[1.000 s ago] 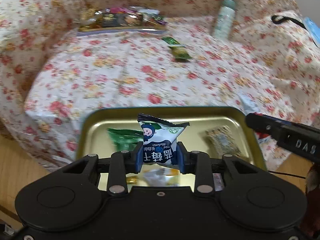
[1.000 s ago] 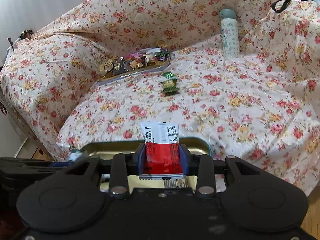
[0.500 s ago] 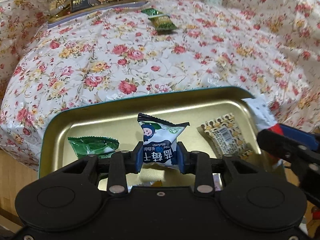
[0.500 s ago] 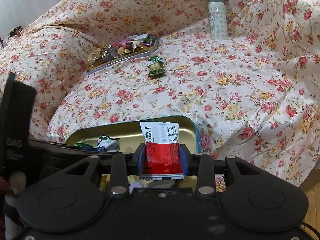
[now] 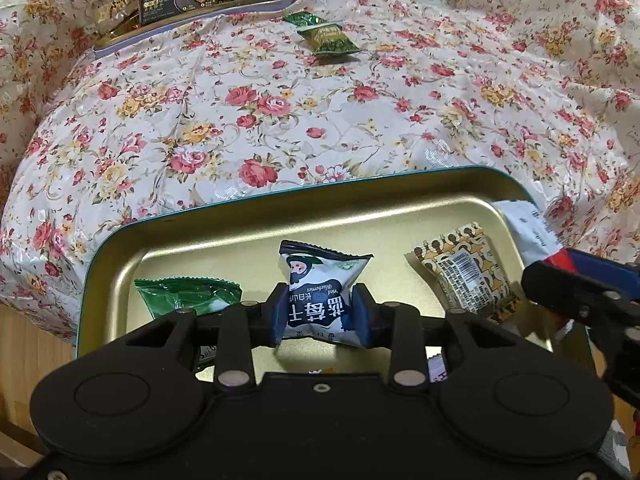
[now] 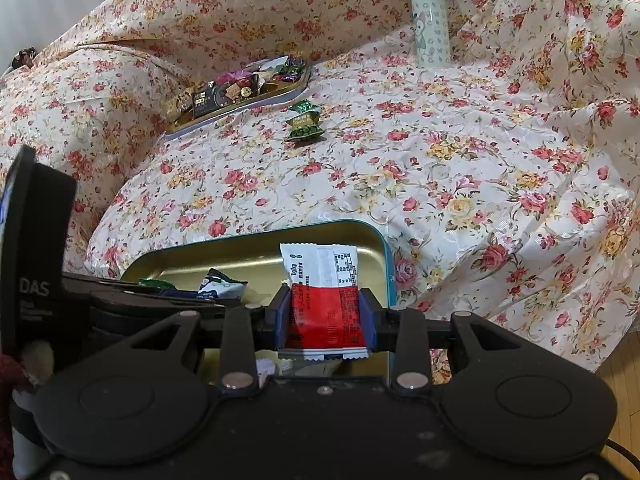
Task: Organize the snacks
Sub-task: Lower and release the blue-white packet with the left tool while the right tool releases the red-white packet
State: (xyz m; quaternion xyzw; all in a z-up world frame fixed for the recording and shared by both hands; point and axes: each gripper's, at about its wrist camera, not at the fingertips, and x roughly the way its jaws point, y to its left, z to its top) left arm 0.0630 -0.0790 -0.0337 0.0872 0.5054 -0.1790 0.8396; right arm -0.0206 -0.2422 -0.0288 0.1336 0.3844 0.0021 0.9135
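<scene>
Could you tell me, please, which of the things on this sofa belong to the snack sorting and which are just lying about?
Part of the job:
- blue-and-white packet in the left gripper
- red-and-white packet in the right gripper
- near gold tray
- green packet and brown packet in it
- far tray of snacks
- loose green packet

Lying about:
- bottle
- floral cover

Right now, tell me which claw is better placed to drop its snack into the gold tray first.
Left claw: its blue-and-white blueberry packet hangs over the gold metal tray. The right claw's red-and-white packet sits nearer the rim.
</scene>
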